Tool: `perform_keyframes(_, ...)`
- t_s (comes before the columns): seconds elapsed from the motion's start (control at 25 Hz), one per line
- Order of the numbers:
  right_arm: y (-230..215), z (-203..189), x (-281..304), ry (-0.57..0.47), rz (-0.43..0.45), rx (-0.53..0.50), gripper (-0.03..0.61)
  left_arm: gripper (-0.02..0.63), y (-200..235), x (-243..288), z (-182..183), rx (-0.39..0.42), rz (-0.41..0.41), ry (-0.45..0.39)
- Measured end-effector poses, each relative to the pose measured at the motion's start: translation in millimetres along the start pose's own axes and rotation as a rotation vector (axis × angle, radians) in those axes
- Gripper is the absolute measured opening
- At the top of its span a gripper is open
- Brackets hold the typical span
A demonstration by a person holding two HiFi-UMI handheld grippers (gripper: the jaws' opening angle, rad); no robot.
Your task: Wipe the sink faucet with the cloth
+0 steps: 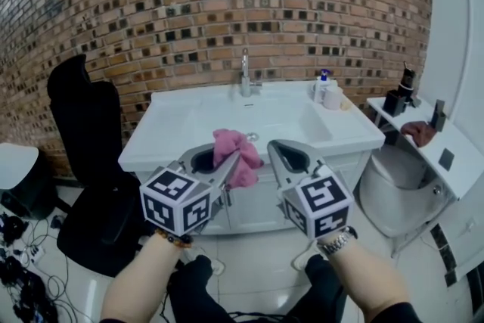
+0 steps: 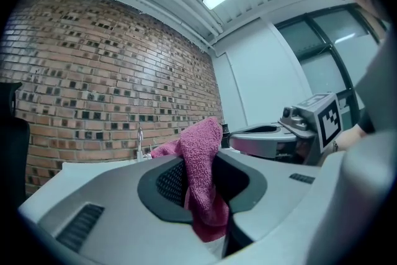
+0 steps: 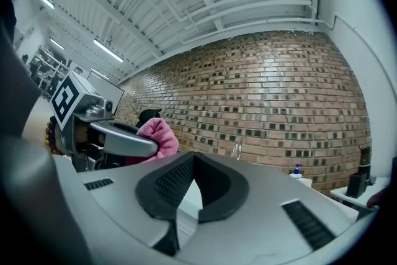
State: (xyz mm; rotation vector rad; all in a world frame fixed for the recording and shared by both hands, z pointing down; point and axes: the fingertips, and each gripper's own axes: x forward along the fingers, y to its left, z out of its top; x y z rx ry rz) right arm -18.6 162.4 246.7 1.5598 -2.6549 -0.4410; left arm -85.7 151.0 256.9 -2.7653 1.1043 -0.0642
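Note:
A chrome faucet stands at the back of the white sink against the brick wall. My left gripper is shut on a pink cloth, which hangs out of its jaws in front of the sink's front edge. The cloth fills the gap between the jaws in the left gripper view, with the faucet small behind it. My right gripper is beside it on the right, shut with nothing in it. In the right gripper view the faucet shows far off and the cloth at the left.
A soap bottle and a small cup stand on the sink's back right corner. A black office chair is left of the sink. A toilet and a white shelf with dark items are at the right. Cables lie on the floor.

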Motion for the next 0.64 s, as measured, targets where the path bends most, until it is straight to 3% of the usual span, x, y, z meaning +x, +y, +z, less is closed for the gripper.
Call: perform_keyframes(0.64,47,14,-43,0.003,0.021,-0.002,0.009,0.091,-32,-56,0,-0.001,0.000,0.013)
